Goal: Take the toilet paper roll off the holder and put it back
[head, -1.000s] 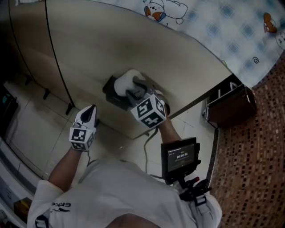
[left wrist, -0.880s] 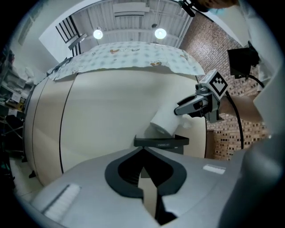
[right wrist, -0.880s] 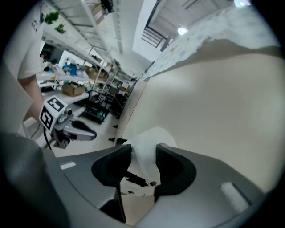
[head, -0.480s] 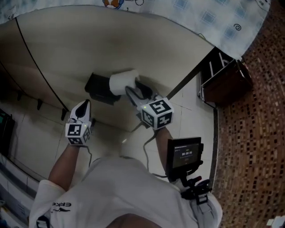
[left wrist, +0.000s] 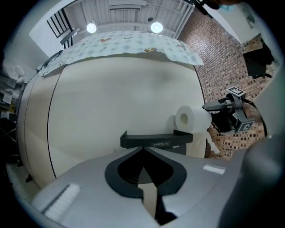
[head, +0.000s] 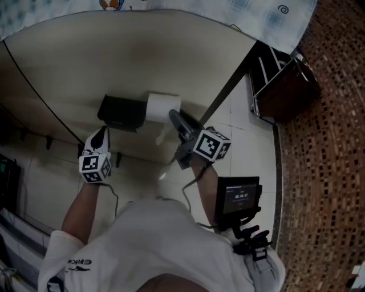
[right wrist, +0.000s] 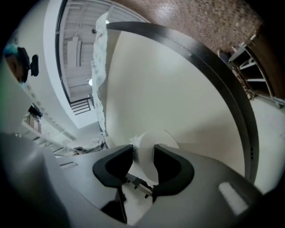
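One toilet roll (head: 162, 106) just beyond right gripper's (head: 173, 116) closing, empty jaws.

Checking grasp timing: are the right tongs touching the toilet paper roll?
Cannot tell. Right gripper view: roll between the right tongs, which have just been closing; no plain contact or gap.

**A bathroom-style corner indoors**

A black holder (head: 120, 112) carrying a white toilet paper roll (head: 163, 106) is fixed to a plain beige panel (head: 114, 63). Above the holder, a blue-checked cartoon cloth (head: 251, 14) drapes over the panel's top edge. Below the holder lie pale floor tiles (head: 239, 148). To its right are a dark rack (head: 279, 85) and brown mosaic tiling (head: 331, 142). High above it, a slatted ceiling (left wrist: 124, 11) carries round lights (left wrist: 156, 27).
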